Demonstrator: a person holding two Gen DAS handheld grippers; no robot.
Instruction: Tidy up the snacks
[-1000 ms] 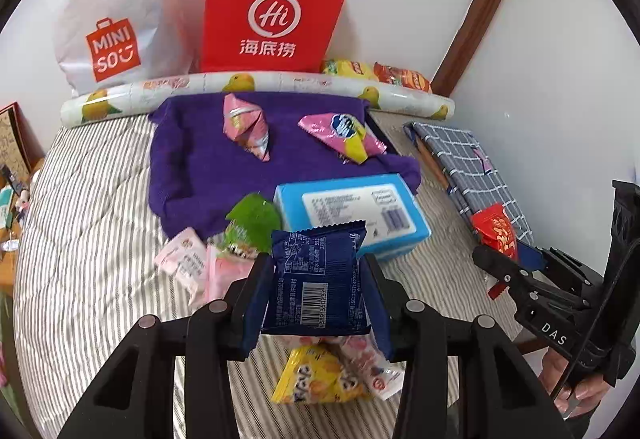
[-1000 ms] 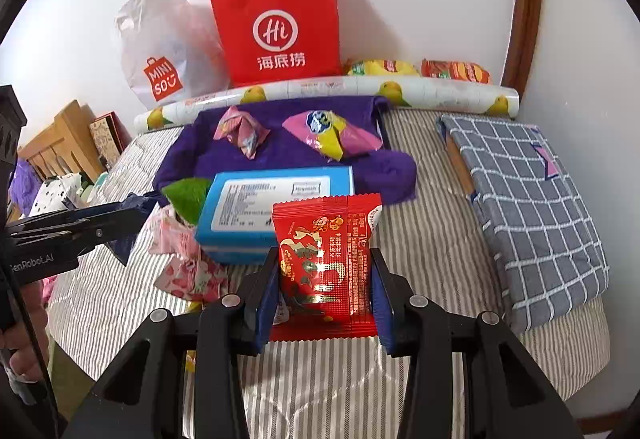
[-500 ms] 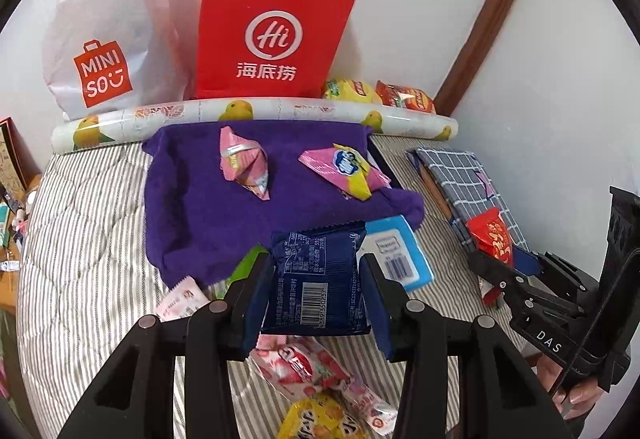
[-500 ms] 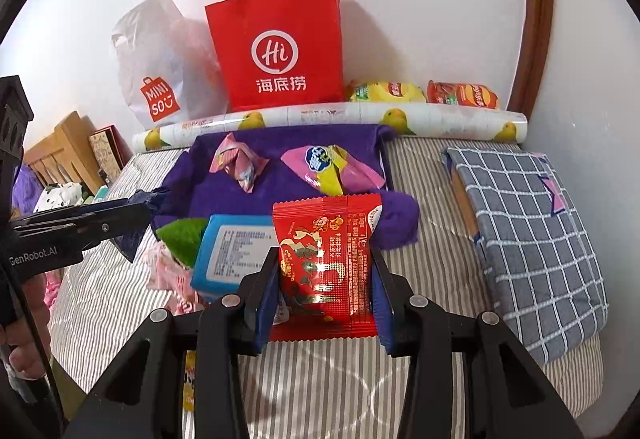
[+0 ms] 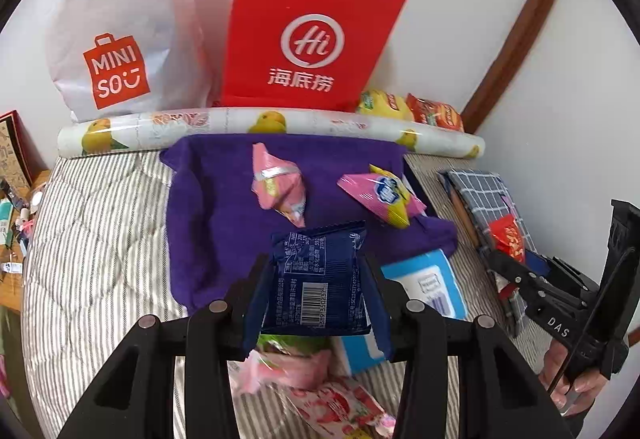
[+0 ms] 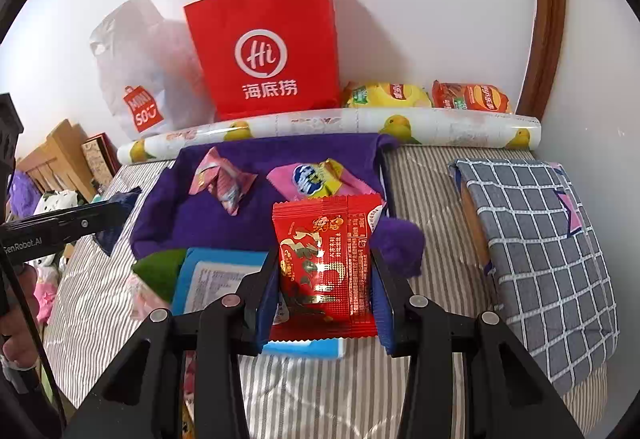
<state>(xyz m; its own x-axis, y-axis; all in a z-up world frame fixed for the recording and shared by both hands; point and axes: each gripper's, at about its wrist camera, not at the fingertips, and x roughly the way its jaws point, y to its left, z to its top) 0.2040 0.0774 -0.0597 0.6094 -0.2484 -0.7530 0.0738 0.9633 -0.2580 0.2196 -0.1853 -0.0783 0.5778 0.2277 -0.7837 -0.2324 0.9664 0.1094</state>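
My left gripper [image 5: 318,293] is shut on a dark blue snack packet [image 5: 320,275], held above the near edge of a purple cloth [image 5: 216,223]. My right gripper [image 6: 325,293] is shut on a red snack packet [image 6: 326,259], over a blue box [image 6: 208,279]. On the cloth lie a pink packet [image 5: 278,185] and a pink-and-yellow packet [image 5: 384,195]. The blue box [image 5: 432,287] lies just off the cloth's near right corner. The right gripper with its red packet [image 5: 508,239] shows at the right of the left wrist view.
A red paper bag [image 5: 308,35] and a white plastic bag [image 5: 116,35] stand against the wall behind a printed roll [image 5: 272,125]. Two chip bags [image 6: 428,97] lie beside them. A checked grey bundle [image 6: 540,239] lies on the right. Loose pink and green packets [image 5: 292,363] lie on the striped bedding.
Both grippers have moved forward toward the purple cloth and the bags, each keeping its packet. The blue box and loose packets have slid lower in both views.
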